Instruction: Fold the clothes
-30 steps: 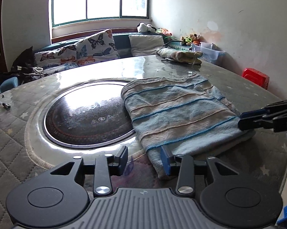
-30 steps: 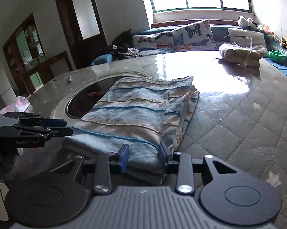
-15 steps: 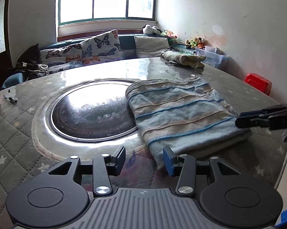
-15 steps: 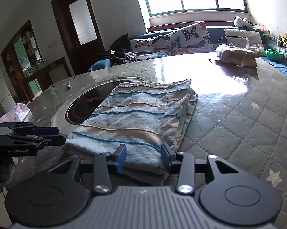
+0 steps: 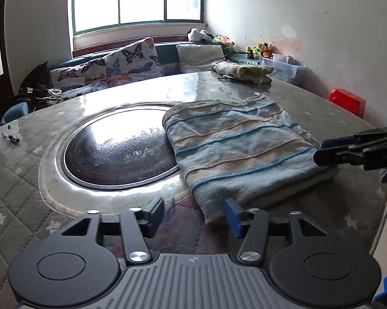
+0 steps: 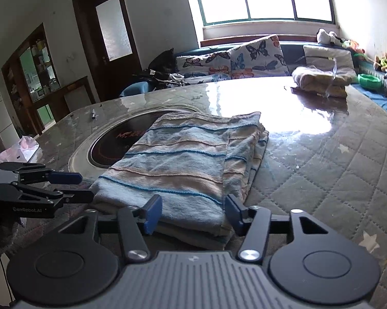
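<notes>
Folded blue-and-beige striped knit garment (image 5: pixel 239 144) lies flat on the round quilted star-print worktop (image 6: pixel 335 170), its far-left part overlapping the dark glass inset disc (image 5: pixel 116 152). It's already several layers thick; open stacked edges show on the right side in the right wrist view.

Left tongs (image 5: pixel 194 213): jaws opening, nothing pinched; the near-left corner of the garment lies just ahead, between the pads but untouched. Right tongs (image 6: pixel 192 212): also opening, near hem of the garment between the pads, no pad pressing on it. Each tongs shows in the other's view at the garment's side, apart from the cloth.

Judgement: either a release after a fold, or set-up for one more fold. If another fold:
- take both near corners at matched depth, all layers in the bite
- lift only enough to clear, carry straight to the far edge
- keep stripes parallel as the alignment check
- watch the loose right-side layers; they'll likely splay if one side leads

Second folded bundle of pale cloth (image 6: pixel 322 79) sits well apart at the far edge.
</notes>
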A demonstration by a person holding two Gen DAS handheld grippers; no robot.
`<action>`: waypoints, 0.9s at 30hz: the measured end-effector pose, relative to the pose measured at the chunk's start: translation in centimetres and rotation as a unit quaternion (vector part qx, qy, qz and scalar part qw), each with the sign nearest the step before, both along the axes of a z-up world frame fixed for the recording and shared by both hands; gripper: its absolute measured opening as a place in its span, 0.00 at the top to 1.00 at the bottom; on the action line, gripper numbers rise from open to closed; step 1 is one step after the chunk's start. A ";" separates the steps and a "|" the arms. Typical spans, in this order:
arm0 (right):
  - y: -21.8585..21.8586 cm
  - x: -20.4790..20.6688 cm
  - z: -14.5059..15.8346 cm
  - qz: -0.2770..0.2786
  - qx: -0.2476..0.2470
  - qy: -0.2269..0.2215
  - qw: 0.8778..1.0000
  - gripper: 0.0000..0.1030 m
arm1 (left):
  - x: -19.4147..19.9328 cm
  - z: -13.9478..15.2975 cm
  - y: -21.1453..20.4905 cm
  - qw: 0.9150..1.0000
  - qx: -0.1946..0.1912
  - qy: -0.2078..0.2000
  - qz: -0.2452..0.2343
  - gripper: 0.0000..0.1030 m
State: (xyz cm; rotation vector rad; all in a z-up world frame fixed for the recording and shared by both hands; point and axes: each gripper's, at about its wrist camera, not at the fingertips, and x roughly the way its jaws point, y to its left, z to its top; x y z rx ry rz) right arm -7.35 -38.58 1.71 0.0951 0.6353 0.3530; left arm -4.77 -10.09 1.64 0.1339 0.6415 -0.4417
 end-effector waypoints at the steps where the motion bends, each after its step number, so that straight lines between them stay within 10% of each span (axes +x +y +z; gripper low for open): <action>1: 0.1 -0.1 0.0 0.000 -0.002 -0.002 1.000 0.40 | 0.0 0.2 0.0 1.000 -0.001 -0.003 0.003 0.29; 14: 0.3 -0.9 0.6 -0.021 -0.003 -0.018 1.000 0.12 | -0.5 1.3 0.0 1.000 -0.011 -0.023 0.019 0.00; 27: 0.5 -1.7 0.8 -0.047 -0.019 -0.030 0.998 0.00 | -0.9 1.6 0.2 0.999 -0.022 -0.024 0.025 0.00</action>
